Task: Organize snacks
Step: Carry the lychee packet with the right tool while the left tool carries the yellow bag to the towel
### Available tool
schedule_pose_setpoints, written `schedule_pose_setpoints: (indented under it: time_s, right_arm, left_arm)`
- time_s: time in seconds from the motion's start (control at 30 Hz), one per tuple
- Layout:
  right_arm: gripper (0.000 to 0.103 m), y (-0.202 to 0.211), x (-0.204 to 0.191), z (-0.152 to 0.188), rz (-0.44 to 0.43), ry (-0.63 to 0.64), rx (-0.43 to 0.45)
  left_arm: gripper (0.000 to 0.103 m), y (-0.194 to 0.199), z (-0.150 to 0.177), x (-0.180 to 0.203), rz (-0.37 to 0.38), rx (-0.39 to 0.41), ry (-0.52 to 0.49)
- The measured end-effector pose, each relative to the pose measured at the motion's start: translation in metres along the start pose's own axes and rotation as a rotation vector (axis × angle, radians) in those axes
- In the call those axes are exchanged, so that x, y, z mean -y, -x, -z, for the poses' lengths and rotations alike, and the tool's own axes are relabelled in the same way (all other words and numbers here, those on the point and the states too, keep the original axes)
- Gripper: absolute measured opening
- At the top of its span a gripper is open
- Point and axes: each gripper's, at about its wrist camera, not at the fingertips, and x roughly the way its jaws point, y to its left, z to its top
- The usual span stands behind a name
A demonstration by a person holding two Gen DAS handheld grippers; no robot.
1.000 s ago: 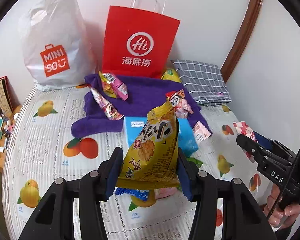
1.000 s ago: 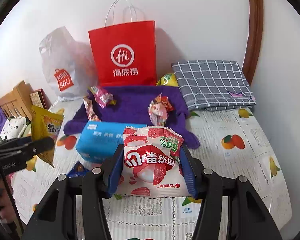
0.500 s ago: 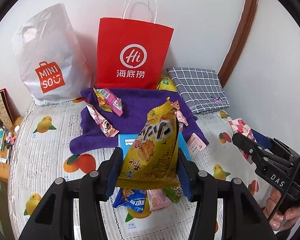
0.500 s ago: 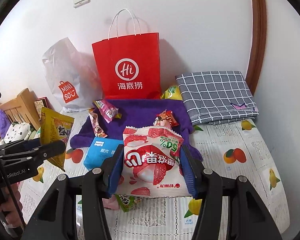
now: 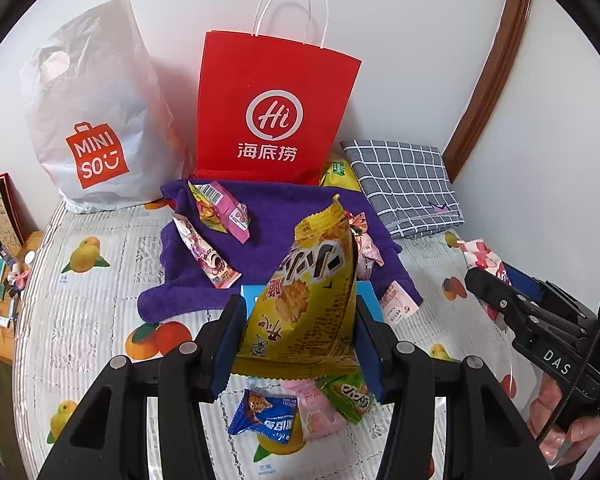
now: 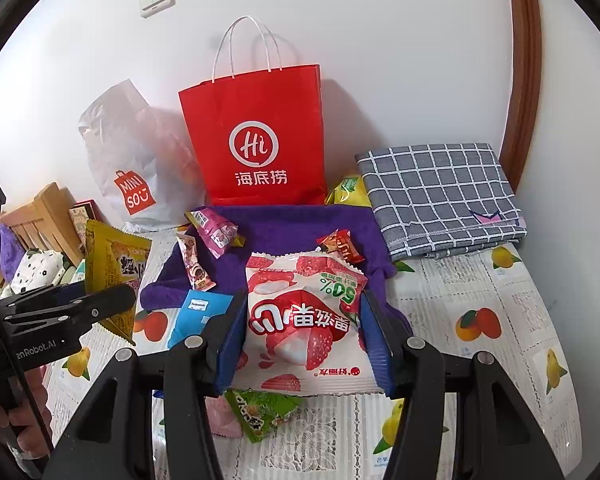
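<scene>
Red paper bag (image 6: pixel 260 140) stands open-topped at 12 o'clock beyond both held snacks, the right gripper (image 6: pixel 304 332) with jaws clamped on the pink-and-white packet (image 6: pixel 300 320) looking nearer than the left gripper (image 5: pixel 296 336) pinching the upright yellow chip bag (image 5: pixel 308 304).

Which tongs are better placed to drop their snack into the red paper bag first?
Probably the right tongs: their lychee packet lines up almost straight below the red paper bag. The left tongs with the yellow packet sit further off-axis.
</scene>
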Motion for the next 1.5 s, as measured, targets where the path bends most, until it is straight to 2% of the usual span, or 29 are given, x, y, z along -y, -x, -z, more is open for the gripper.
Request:
schedule_pose_setpoints:
  time_s: [0.9,1.5]
  right_arm:
    - [0.054,-0.031,-0.016,-0.022,-0.005,0.018,-0.022]
    - [0.054,-0.056,-0.011,-0.032,0.015,0.009,-0.043]
  left_arm:
    - [0.050,-0.023,-0.020,-0.020,0.025,-0.014,0.024]
    - [0.050,-0.045,-0.032,-0.027,0.038,-0.029,0.027]
